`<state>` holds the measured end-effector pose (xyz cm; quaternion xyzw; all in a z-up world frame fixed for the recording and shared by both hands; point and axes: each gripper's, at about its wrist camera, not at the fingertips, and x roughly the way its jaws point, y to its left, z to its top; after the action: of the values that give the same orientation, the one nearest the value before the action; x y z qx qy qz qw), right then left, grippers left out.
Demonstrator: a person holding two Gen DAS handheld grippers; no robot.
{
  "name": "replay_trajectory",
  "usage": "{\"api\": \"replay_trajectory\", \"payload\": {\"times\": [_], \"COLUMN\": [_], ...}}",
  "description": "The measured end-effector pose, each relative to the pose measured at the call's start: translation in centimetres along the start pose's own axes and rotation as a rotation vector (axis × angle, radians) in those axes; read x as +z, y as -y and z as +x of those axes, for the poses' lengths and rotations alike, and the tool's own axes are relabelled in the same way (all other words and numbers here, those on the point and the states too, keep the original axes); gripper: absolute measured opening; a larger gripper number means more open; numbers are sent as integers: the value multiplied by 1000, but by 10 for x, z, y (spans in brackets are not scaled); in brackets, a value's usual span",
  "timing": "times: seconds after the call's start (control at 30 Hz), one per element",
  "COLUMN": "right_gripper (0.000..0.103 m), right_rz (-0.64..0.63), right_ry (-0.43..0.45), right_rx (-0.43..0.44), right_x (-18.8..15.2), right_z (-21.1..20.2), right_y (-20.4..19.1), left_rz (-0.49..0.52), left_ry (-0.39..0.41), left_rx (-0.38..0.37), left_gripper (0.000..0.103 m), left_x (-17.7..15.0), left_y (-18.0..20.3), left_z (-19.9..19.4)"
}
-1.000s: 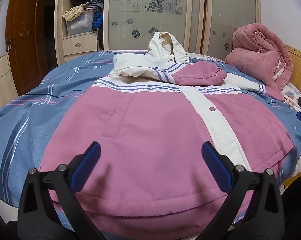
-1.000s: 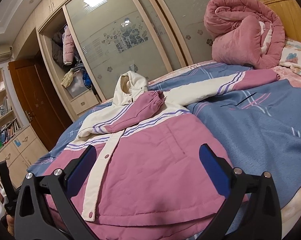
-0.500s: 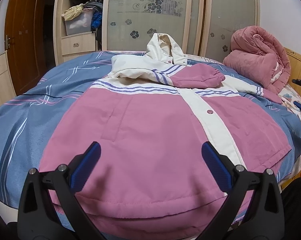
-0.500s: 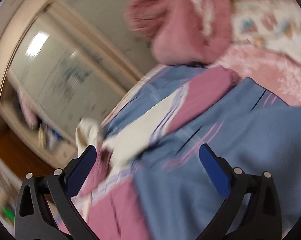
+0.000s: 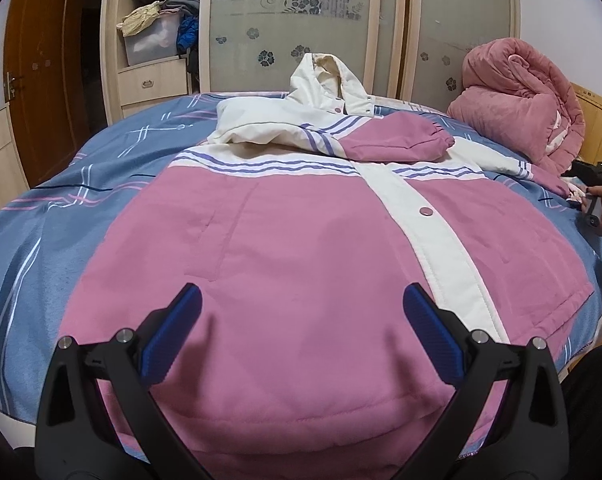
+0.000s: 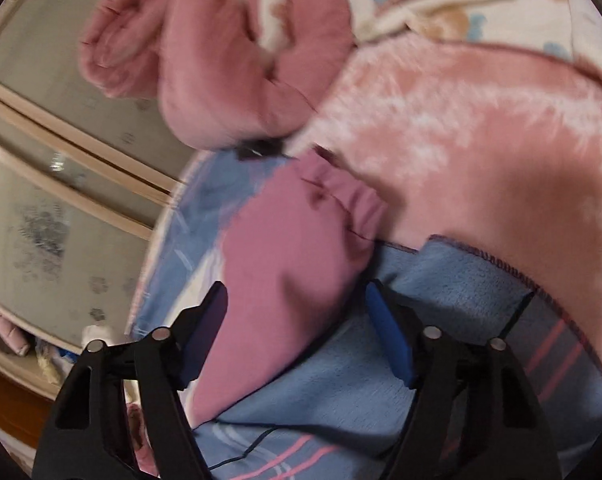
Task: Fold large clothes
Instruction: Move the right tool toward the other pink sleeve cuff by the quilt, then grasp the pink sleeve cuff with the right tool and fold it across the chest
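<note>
Sleeve (image 6: 285, 276) between half-open right claw (image 6: 297, 312)

One jacket (image 5: 301, 248) lies on the bed, pink and white, with one hood (image 5: 325, 80) at twelve o'clock of it. It has two sleeves: one folded across the chest (image 5: 393, 144), one stretched out toward two o'clock (image 6: 293, 264). Two press studs show on the white front strip, one (image 5: 426, 211) mid-chest and one (image 5: 337, 109) at the collar. One blue striped bed cover (image 5: 53, 216) lies under it. One rolled pink quilt (image 5: 517, 100) sits at two o'clock. Two claws are in view, the left claw (image 5: 301, 336) and the right claw (image 6: 297, 332), each with two blue pads. Two frosted wardrobe doors (image 5: 289, 20) stand at twelve o'clock, one wooden door (image 5: 41, 80) at ten.
</note>
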<state>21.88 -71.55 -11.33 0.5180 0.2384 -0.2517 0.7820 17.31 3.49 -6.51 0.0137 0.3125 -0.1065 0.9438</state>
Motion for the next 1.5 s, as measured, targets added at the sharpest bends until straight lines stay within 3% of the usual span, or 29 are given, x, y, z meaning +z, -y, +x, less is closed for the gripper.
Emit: {"api": "replay_trajectory", "payload": {"times": [0.1,0.13,0.23,0.33,0.43,0.53,0.63,0.73,0.8,0.9,0.93,0.97,1.0,1.03,1.07,1.1,1.17,1.23,1.33,1.4,1.5], "right_gripper": [60,44,17,10,10,10,10,10,11,11,11,15,17,27,45,56,91,100,102,102,102], "right_rz": [-46,-70,-71,-176,-349,-549,-833,-1129,-1247,-1419,-1451,-1481,-1486,-1487,-1501,-1505,-1447,-1364,-1257,-1203,-1145], "right_ry": [3,17,75,180,331,471,535,529,470,268,206,99,33,4,-6,17,81,61,78,110,157], "right_rx": [-33,-59,-75,-133,-157,-123,-86,-17,13,1,-14,-43,-76,-104,-126,-116,-19,98,233,282,288], "right_x": [0,0,-3,-9,-23,-55,-120,-221,-276,-372,-390,-414,-429,-439,-449,-453,-451,-442,-428,-420,-431], "right_z": [16,19,17,0,-33,-69,-88,-85,-69,-13,4,28,44,53,56,49,13,-31,-107,-154,-215], "right_y": [-1,-2,-2,-34,-93,-178,-266,-334,-352,-353,-350,-343,-336,-330,-325,-324,-321,-312,-285,-258,-214], "left_rz": [13,20,32,27,6,-3,-10,-21,-27,-37,-43,-48,-51,-52,-52,-51,-51,-55,-67,-77,-81], "left_ry": [1,2,10,24,33,46,64,79,91,102,103,103,103,102,99,96,94,91,78,67,63], "left_rx": [-8,-8,-14,-8,-11,-16,-22,-26,-25,-20,-19,-18,-16,-12,-10,-9,-12,-18,-29,-47,-62], "left_gripper": [101,101,101,101,101,101,101,101,101,101,101,101,101,101,101,101,101,101,101,101,101], "left_x": [0,-1,-1,0,1,2,3,5,7,8,8,8,8,8,8,8,8,9,10,10,9], "left_y": [4,5,7,3,-4,-9,-13,-16,-19,-25,-27,-29,-31,-32,-33,-33,-34,-34,-34,-33,-30], "left_z": [1,1,-1,-5,-10,-17,-25,-31,-35,-39,-40,-41,-42,-42,-42,-42,-43,-43,-40,-39,-40]}}
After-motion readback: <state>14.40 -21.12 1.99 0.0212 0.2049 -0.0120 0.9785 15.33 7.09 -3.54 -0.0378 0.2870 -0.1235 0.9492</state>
